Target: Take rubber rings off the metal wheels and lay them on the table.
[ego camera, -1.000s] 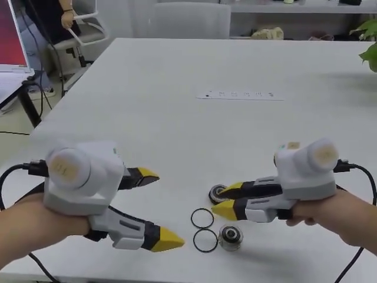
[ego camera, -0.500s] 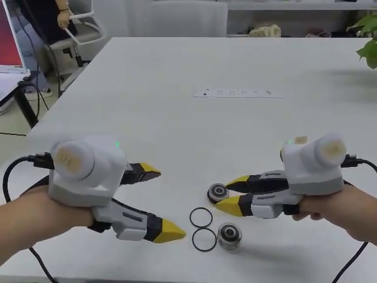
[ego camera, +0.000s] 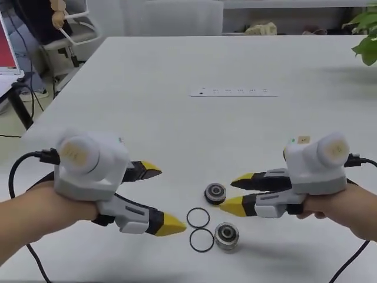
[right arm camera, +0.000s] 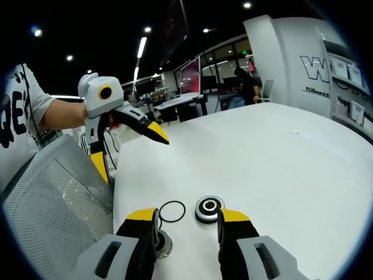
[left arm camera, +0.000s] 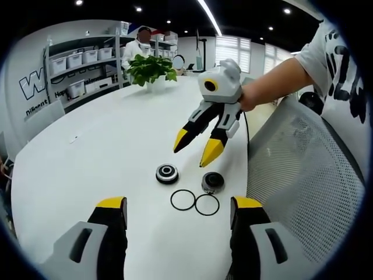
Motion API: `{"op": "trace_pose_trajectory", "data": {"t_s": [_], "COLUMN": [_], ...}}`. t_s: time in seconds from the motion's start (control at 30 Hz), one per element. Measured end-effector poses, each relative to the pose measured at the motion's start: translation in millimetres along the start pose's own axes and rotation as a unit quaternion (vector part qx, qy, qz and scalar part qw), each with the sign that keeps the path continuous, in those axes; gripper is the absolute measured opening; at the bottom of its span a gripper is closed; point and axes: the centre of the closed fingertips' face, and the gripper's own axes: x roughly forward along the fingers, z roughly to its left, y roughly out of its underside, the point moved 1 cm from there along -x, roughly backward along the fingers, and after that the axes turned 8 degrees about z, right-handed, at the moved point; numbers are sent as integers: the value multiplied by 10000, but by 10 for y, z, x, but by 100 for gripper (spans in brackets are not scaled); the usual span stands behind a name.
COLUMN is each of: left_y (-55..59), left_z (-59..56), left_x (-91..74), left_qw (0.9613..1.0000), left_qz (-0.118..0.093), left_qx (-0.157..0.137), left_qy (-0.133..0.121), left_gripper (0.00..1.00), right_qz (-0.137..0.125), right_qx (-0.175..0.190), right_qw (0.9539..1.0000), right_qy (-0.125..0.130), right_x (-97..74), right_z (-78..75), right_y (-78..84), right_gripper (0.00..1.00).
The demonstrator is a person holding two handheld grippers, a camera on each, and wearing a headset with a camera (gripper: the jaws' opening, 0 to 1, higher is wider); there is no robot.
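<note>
Two small metal wheels lie near the table's front edge: a dark-rimmed wheel (ego camera: 215, 193) (left arm camera: 167, 174) (right arm camera: 209, 208) and a silvery wheel (ego camera: 227, 234) (left arm camera: 213, 182) (right arm camera: 163, 245). Two thin black rubber rings (ego camera: 198, 217) (ego camera: 201, 239) (left arm camera: 183, 199) lie flat beside them. My left gripper (ego camera: 162, 197) (left arm camera: 179, 204) is open, just left of the rings, holding nothing. My right gripper (ego camera: 230, 193) (right arm camera: 187, 216) is open and empty, its tips just right of the dark-rimmed wheel. In the right gripper view its left jaw partly hides the silvery wheel.
The white table (ego camera: 194, 130) stretches far ahead, with a flat white strip (ego camera: 232, 92) at its middle. A potted plant (ego camera: 362, 47) stands at the far right edge. Chairs (ego camera: 182, 17) and a person stand beyond the far left side. A mesh chair (left arm camera: 303, 163) is behind me.
My right gripper has drawn back slightly to the right, away from the dark-rimmed wheel. The left gripper, wheels and rings stay where they were; the head view shifted a little.
</note>
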Motion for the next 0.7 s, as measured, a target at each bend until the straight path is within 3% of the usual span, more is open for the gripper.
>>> {"op": "trace_pose_trajectory", "data": {"t_s": [0.7], "left_y": [-46], "left_z": [79], "left_x": [200], "left_qw": [9999], "left_qz": [-7], "left_qx": [-84], "left_qy": [118], "left_gripper": [63], "right_qz": [150], "right_qx": [53], "right_qw": [9998], "right_qy": [127], "right_x": [43], "right_z": [-169], "right_y": [151], "right_gripper": [40]}}
